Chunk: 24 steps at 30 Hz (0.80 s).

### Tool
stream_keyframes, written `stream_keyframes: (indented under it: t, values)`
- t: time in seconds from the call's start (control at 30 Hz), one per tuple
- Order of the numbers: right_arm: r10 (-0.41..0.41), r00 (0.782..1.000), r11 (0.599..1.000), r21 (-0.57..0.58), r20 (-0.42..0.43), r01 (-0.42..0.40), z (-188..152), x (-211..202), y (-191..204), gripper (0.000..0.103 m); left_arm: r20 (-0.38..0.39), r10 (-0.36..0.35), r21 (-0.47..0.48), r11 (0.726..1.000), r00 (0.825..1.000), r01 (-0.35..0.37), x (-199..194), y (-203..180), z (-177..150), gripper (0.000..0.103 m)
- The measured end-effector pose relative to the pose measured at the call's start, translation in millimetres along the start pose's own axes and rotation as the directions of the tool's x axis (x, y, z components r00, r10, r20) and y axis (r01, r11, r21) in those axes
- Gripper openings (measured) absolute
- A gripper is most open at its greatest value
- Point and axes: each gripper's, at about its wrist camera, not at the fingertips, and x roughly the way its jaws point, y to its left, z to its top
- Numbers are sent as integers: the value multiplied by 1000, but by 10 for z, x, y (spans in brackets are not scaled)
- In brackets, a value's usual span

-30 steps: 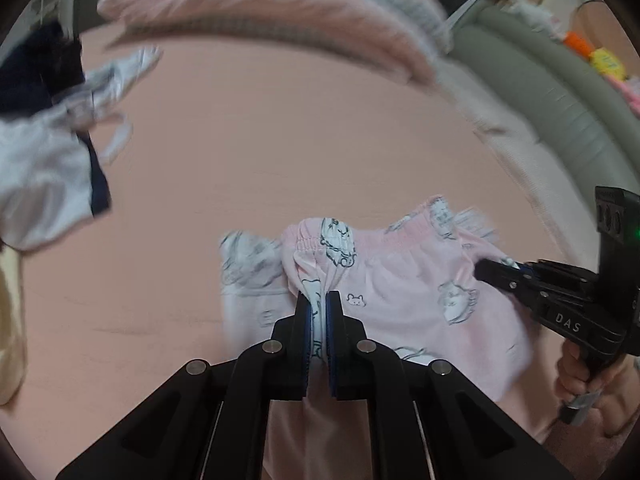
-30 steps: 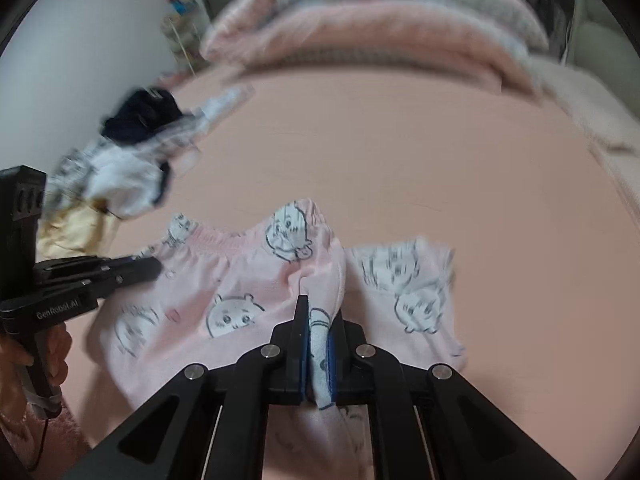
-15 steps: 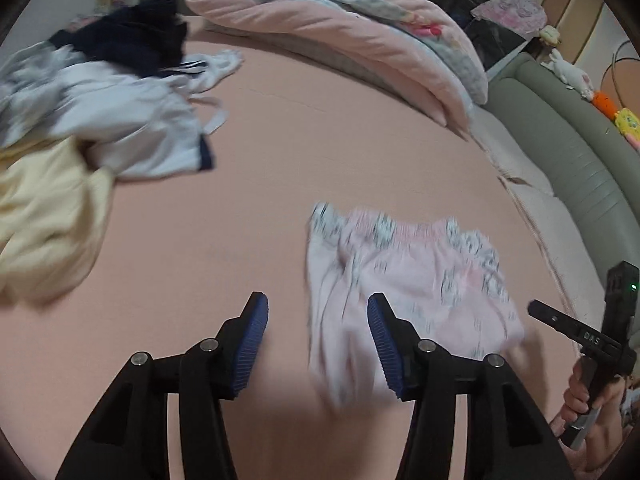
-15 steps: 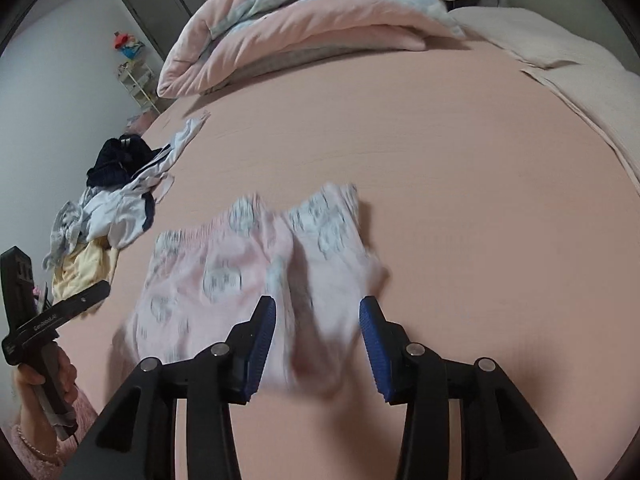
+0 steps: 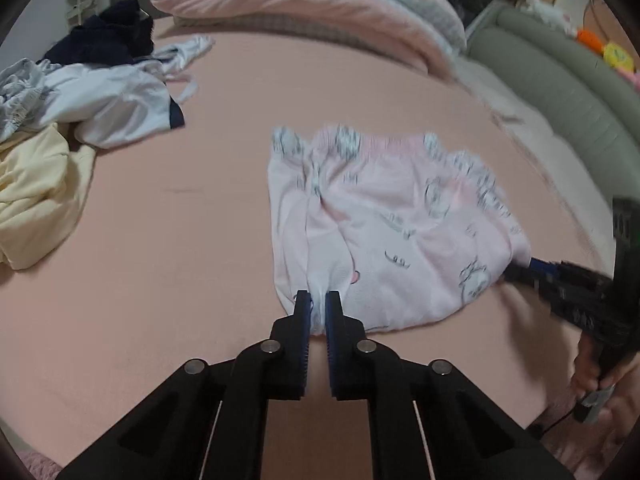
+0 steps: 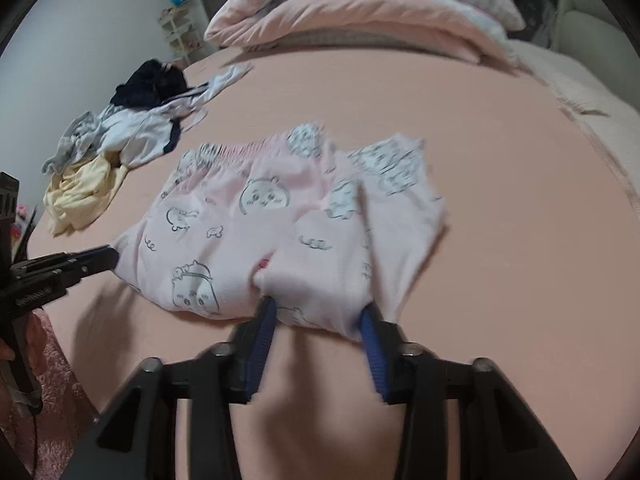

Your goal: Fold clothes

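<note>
Pink cartoon-print shorts (image 5: 384,232) lie crumpled on the pink bed, also in the right wrist view (image 6: 280,232). My left gripper (image 5: 318,300) is shut on the shorts' near hem. It shows in the right wrist view (image 6: 108,258) at the shorts' left corner. My right gripper (image 6: 320,312) is open, its blue pads on either side of the near hem fold. It shows blurred in the left wrist view (image 5: 532,270) at the shorts' right edge.
A pile of white, navy and yellow clothes (image 5: 72,120) lies at the left, also in the right wrist view (image 6: 112,152). A folded pink quilt (image 5: 320,4) lies at the back. A green-grey padded bed edge (image 5: 560,92) runs along the right.
Both grippers let go of the shorts and pulled back, then came forward again. My left gripper has shut on the near hem. My right gripper stays open at the hem.
</note>
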Motion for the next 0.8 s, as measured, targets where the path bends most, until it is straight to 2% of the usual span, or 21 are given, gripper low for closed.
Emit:
stream_keyframes:
  t: [0.1, 0.23, 0.3, 0.4, 0.5, 0.6, 0.63, 0.73, 0.77, 0.8]
  values:
    - [26, 1000, 999, 39, -8, -25, -82, 81, -5, 6, -7, -1, -39, 999, 1000, 1, 15, 78, -35, 4]
    - [54, 998, 994, 98, 13, -55, -121, -93, -134, 5, 56, 19, -71, 997, 998, -15, -158, 174, 6, 2]
    - [63, 998, 995, 75, 17, -64, -87, -223, -148, 4, 54, 17, -87, 996, 998, -13, -157, 215, 7, 2]
    - [35, 999, 999, 12, -4, -35, -73, -323, -129, 4, 18, 8, -114, 994, 1000, -6, -99, 280, -22, 2]
    - [-9, 998, 1000, -6, -65, 8, -172, -217, -178, 4, -33, 6, -123, 992, 999, -10, -32, 326, -84, 2]
    - [-51, 992, 998, 31, -114, 55, -341, -115, -338, 0, -71, -10, -153, 988, 997, -1, 29, 418, -122, 3]
    - [-43, 993, 997, 64, -109, 51, -359, -158, -404, 0, -67, -25, -175, 984, 997, 13, -4, 459, -110, 5]
    - [-107, 989, 986, 118, -99, 119, -334, -372, -555, 0, 12, 11, -215, 977, 1000, -8, -219, 524, -38, 6]
    - [-115, 991, 985, 119, -71, 123, -309, -462, -562, 1, 36, -2, -218, 976, 999, 10, -265, 512, 10, 10]
    - [-109, 993, 988, 108, -40, 113, -264, -545, -530, 5, 57, -18, -212, 977, 998, 29, -295, 482, 59, 15]
